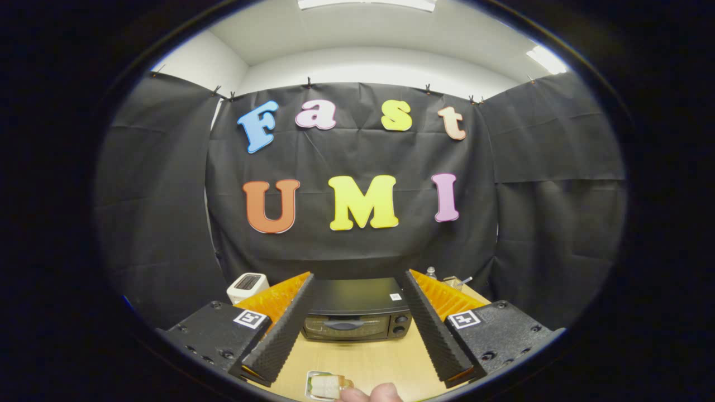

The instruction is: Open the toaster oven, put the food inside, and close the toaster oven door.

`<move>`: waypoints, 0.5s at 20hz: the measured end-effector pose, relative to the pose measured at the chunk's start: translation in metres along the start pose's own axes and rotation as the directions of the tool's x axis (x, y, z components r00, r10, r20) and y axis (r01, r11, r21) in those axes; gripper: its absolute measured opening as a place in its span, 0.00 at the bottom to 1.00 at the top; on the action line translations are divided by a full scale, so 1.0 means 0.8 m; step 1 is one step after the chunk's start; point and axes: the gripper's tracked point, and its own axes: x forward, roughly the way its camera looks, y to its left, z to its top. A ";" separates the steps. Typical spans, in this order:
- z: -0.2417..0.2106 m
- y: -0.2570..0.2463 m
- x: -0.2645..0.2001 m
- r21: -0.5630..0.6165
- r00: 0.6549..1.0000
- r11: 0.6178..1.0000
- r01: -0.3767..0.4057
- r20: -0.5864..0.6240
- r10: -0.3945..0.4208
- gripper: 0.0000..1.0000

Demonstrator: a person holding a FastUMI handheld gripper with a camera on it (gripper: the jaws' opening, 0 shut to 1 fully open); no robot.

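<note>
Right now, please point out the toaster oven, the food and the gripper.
toaster oven (352,326): gripper view, closed glass door.
food (327,385): gripper view, pale top, before the fingers.
gripper (357,324): gripper view, open, fingers apart, empty.

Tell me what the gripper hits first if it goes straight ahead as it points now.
Probably the toaster oven, closed door facing the open fingers, on the wooden table. The gripper holds nothing; depth is unclear.
</note>
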 end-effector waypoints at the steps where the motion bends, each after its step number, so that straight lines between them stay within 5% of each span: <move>1: -0.002 0.000 0.003 0.005 1.000 1.000 -0.004 -0.005 0.004 1.00; 10: -0.059 0.013 0.054 0.032 0.995 0.999 -0.034 -0.088 0.037 1.00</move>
